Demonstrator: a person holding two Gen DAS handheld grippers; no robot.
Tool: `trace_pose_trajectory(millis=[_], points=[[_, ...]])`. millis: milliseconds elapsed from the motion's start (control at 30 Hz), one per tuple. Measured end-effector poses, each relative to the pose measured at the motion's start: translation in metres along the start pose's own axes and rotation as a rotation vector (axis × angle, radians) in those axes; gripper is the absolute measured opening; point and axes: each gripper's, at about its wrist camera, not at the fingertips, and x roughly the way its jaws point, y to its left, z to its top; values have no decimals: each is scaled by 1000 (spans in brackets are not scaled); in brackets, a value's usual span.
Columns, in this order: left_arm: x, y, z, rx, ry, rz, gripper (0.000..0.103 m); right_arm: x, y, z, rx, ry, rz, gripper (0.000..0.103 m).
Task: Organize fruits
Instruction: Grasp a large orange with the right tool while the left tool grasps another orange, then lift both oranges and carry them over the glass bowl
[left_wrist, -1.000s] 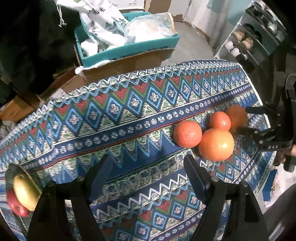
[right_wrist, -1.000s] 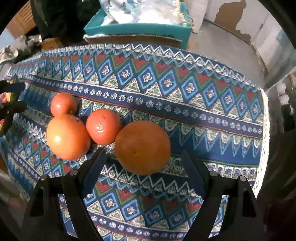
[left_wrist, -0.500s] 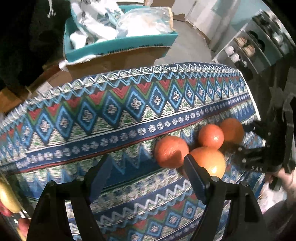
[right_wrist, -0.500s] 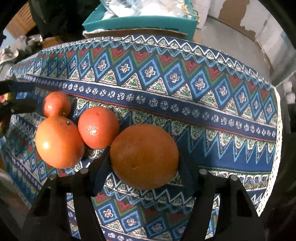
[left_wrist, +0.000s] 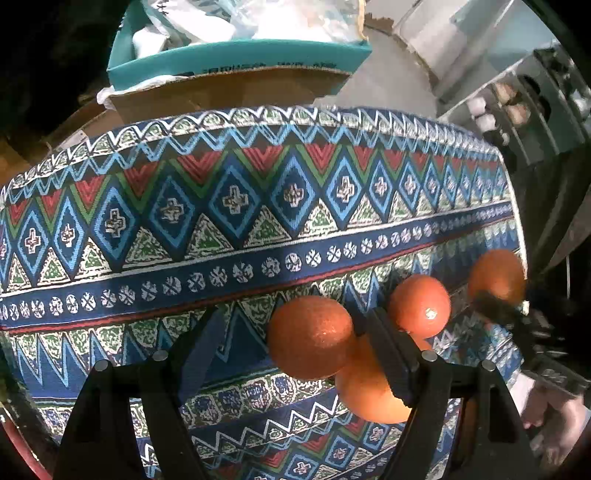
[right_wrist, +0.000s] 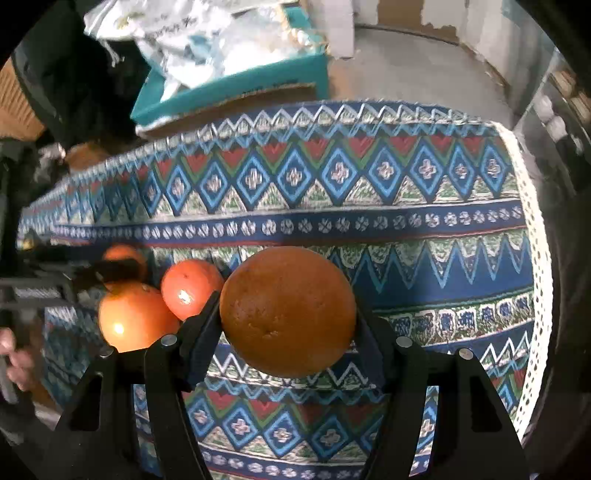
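Observation:
Several oranges lie on a patterned blue cloth. My right gripper is shut on a big dull orange; the same orange shows at the far right in the left wrist view. Left of it lie a small orange, a big bright orange and a further one. My left gripper is open. An orange sits between its fingers, near the right one. A bigger orange lies partly hidden behind that finger, a small one beyond it.
Beyond the table's far edge a teal box full of plastic bags rests on cardboard boxes. A shelf unit stands at the right. The cloth's white lace edge marks the table's right end.
My right gripper has closed on the big dull orange and it now sits higher in that view. My left gripper has moved right and closer, so one orange is now between its fingers.

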Motion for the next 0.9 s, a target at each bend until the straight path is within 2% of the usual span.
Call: trace_pose_trajectory(millis=[67,133,200,267,500,900], points=[[2,-3,-1,7,4,14,79,-8,2,-1,3,-16,1,67],[2,-6,-1,26,0,28,68,-14,7,-1,8,-28,14,67],[3,-10,-2,46,5,20,52,-22,9,-3,7,-38,30,67],[4,-11,-3,54,22,-8,47,-23,14,-2,3,-42,36,67],[-2,-17,-9,111,-23,56,46,-21,28,0,-9,-52,29,67],[-48,-20,-19,211,-160,126,46,-46,54,-2,-63,-116,14,67]])
